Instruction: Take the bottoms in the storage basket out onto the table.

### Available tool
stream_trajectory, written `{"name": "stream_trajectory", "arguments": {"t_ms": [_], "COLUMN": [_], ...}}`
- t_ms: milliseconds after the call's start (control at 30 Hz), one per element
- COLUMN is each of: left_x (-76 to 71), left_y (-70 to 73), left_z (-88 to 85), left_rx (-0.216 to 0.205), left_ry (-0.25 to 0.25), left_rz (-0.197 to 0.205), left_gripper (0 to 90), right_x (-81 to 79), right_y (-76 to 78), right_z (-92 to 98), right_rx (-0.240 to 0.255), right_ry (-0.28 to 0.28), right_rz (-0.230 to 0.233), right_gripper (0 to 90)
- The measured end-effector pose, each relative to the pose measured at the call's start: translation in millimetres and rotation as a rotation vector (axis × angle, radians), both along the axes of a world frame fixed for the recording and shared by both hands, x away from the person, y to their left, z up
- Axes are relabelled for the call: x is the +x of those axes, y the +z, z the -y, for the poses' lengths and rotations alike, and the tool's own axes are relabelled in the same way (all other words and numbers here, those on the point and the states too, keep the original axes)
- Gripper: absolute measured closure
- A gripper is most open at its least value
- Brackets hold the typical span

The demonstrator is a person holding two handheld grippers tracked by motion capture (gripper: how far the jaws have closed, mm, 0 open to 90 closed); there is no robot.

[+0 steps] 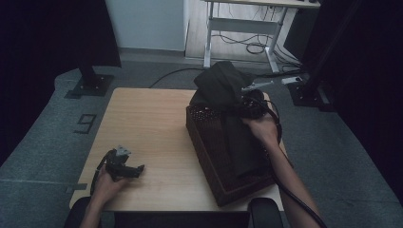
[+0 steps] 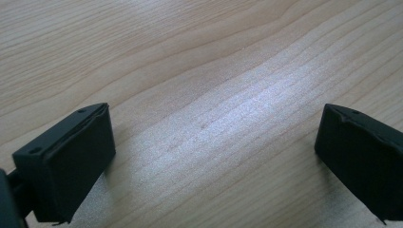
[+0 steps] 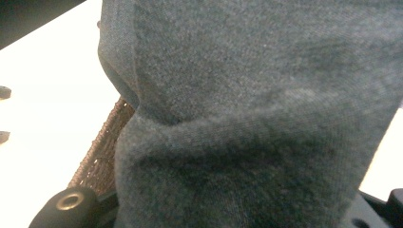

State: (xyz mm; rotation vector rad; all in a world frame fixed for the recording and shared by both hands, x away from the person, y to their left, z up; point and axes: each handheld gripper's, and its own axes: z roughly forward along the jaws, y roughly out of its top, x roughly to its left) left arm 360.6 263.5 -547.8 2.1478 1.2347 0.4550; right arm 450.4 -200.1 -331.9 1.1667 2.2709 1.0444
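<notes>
High view: I have the right gripper (image 1: 248, 105) at the far end of a brown woven basket (image 1: 209, 164) on the desk's (image 1: 147, 123) right side, its jaws closed on a dark cloth (image 1: 223, 88) lifted above the basket and trailing down into it. The left gripper (image 1: 124, 168) rests near the near-left corner.

Left gripper view: jaws wide apart, holding nothing, bare desk between them.

Right gripper view: the cloth (image 3: 256, 114) is bunched between the jaws, with the basket's rim (image 3: 102, 156) behind.
</notes>
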Motion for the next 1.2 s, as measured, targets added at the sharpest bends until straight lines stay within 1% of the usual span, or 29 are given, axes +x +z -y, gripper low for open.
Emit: {"name": "stream_trajectory", "arguments": {"t_ms": [67,100,167,233,267,300,367,667,833,1133,1200], "left_x": [0.0,0.0,0.0,0.0,0.0,0.0,0.0,0.0,0.0,0.0,0.0], "left_y": [0.0,0.0,0.0,0.0,0.0,0.0,0.0,0.1,0.0,0.1,0.1], "left_z": [0.0,0.0,0.0,0.0,0.0,0.0,0.0,-0.1,-0.1,-0.2,-0.2], "left_rx": [0.000,0.000,0.000,0.001,0.001,0.001,0.001,0.002,0.000,0.000,0.000], "left_ry": [0.000,0.000,0.000,0.000,0.000,0.000,0.000,-0.001,0.000,-0.001,0.000], "left_rz": [0.000,0.000,0.000,0.001,0.001,0.001,0.001,0.000,-0.001,-0.001,-0.001], "left_gripper": [0.0,0.0,0.0,0.0,0.0,0.0,0.0,0.0,0.0,0.0,0.0], "right_x": [-0.4,-1.0,-1.3,-2.2,-2.2,-2.6,-2.9,-5.8,-6.1,-5.8,-5.7], "right_y": [1.8,6.0,7.4,13.8,13.8,17.8,19.4,37.8,43.3,56.7,57.4], "right_z": [-0.4,-1.0,-1.4,-2.9,-2.9,-4.0,-4.5,-11.4,-15.7,-29.6,-30.6], "right_rx": [0.001,0.002,0.004,0.007,0.007,0.007,0.006,0.009,0.011,0.014,0.015], "right_ry": [0.000,0.005,0.004,0.008,0.008,0.011,0.011,0.024,0.033,0.056,0.058], "right_rz": [0.001,0.007,0.009,0.015,0.015,0.018,0.020,0.034,0.037,0.044,0.045], "right_gripper": [63.1,63.2,63.1,63.1,63.1,63.1,63.1,63.0,63.0,62.9,62.9]}}
